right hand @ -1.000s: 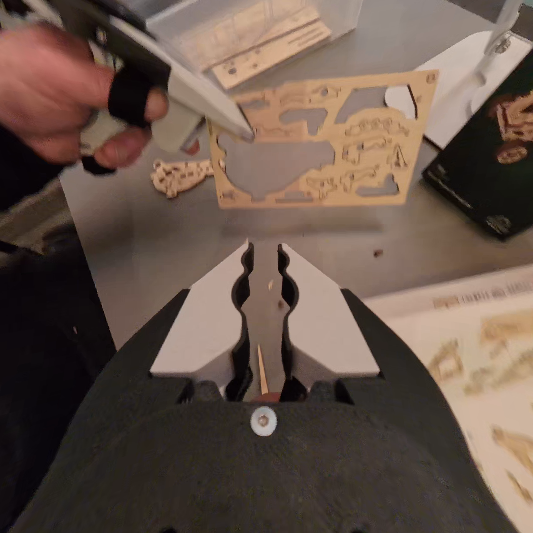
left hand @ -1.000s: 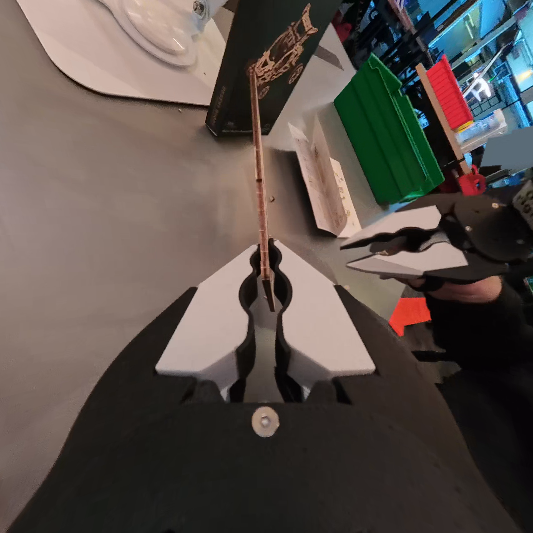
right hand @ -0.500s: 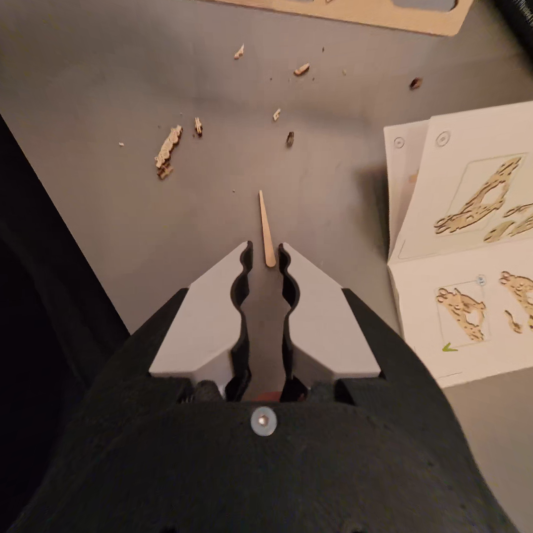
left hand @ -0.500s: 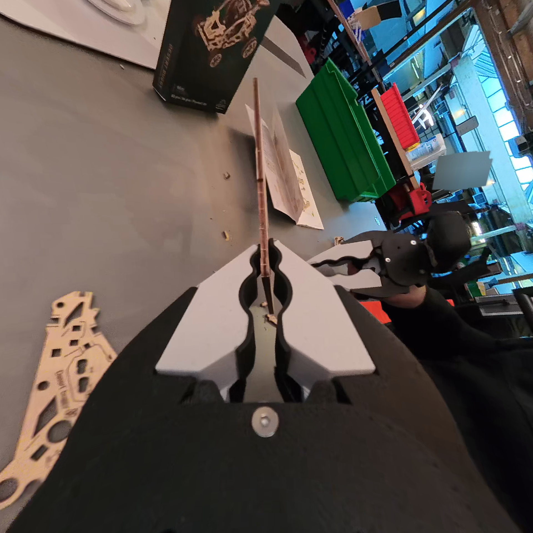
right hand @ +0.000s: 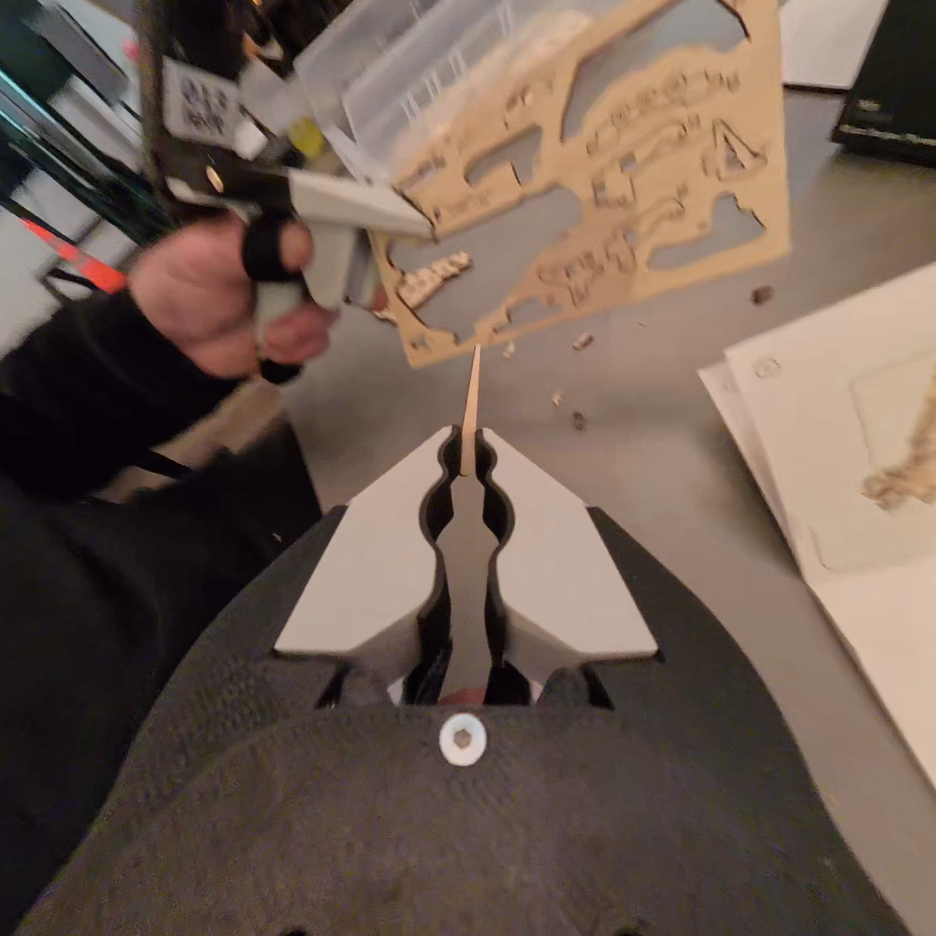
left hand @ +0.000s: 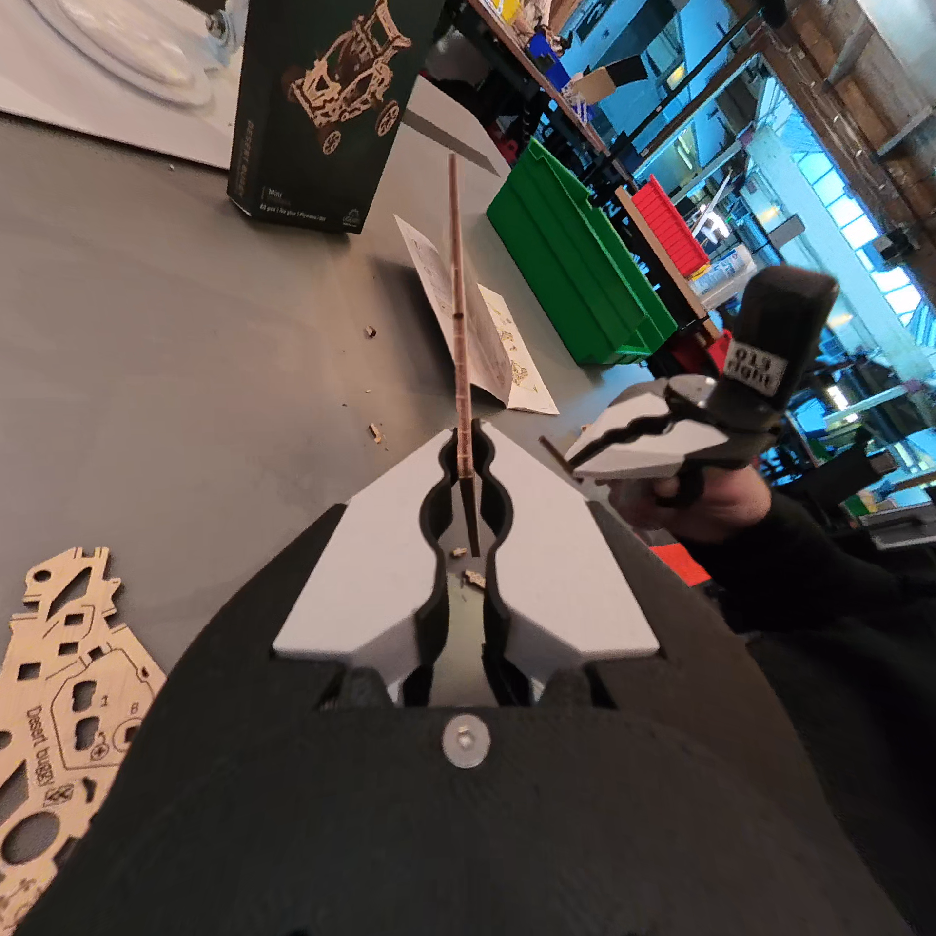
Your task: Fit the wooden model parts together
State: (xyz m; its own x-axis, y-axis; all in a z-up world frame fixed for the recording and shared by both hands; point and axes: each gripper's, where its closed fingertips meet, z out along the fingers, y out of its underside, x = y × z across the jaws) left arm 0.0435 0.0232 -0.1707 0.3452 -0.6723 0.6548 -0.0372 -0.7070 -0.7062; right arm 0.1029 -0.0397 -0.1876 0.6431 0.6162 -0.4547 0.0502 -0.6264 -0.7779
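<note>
While its pale fingertips pinch the base of a thin tapered wooden stick (right hand: pixel 470 405), the right gripper (right hand: pixel 467 441) fills the lower centre of the right wrist view, level and pointed up-frame, the stick's tip ending just at the lower edge of the plywood parts sheet (right hand: pixel 633 172). Beyond, at upper left, the left gripper (right hand: pixel 428 225) reaches in from the left, a hand (right hand: pixel 212 294) wrapped round its handle with a black finger loop, its jaws clamped on the sheet's left corner so the panel hangs tilted above the grey table (right hand: pixel 633 405).

From the left wrist view, that sheet stands edge-on at centre frame, squeezed between both pads. At lower left a punched-out wooden fret (left hand: pixel 55 709) lies flat. Farther up-frame lie scattered wood chips (left hand: pixel 374 431), an open instruction leaflet (left hand: pixel 501 349), a dark kit box (left hand: pixel 314 116) and green bins (left hand: pixel 577 273).
</note>
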